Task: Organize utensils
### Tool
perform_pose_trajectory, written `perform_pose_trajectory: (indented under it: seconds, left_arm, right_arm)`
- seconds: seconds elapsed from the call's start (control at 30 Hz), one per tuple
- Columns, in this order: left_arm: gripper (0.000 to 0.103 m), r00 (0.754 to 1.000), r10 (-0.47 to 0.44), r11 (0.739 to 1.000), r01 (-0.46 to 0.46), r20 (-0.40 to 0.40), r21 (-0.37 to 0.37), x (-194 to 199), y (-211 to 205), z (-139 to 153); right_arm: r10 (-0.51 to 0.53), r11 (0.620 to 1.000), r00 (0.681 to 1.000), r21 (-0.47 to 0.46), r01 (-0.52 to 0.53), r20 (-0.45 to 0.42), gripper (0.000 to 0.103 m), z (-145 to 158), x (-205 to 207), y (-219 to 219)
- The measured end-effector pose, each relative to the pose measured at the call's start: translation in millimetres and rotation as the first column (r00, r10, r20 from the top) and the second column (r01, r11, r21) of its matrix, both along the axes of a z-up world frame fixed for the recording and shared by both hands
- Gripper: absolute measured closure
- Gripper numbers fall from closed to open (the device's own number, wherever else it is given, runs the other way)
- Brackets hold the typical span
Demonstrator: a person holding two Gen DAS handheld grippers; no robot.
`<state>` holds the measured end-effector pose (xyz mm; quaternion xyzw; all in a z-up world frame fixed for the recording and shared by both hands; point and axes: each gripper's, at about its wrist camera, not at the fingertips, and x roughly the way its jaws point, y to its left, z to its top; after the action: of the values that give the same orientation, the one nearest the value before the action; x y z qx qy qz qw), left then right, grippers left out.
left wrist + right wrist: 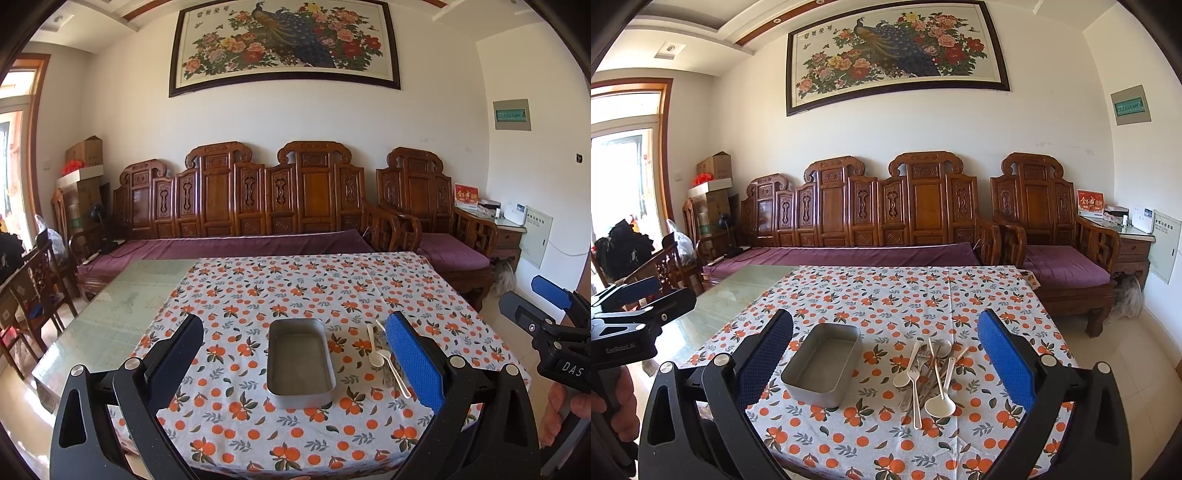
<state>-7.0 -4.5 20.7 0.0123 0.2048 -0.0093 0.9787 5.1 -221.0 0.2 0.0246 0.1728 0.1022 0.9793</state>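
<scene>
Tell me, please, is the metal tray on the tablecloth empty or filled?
Empty: the metal tray shows a bare floor in both views, and the utensils lie beside it.

Bright daylight from the left (edges fisheye-warped).

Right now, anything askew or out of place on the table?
Yes: the white plastic spoons and metal cutlery lie in a crisscrossed heap on the orange-print tablecloth, beside the empty rectangular metal tray rather than in it. Nothing looks spilled or damaged.
</scene>
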Motion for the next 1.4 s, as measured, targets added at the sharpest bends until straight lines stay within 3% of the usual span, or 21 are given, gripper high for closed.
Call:
perform_pose_trajectory:
  seconds: [1.4]
  left_arm:
    - [0.008,1.000,-0.008,1.000,0.008,0.007,-0.003,-3.5,-1.2,0.3]
  right_arm:
    - [0.005,1.000,1.000,0.003,-0.005,0.004,0.002,3.3,-1.2,0.2]
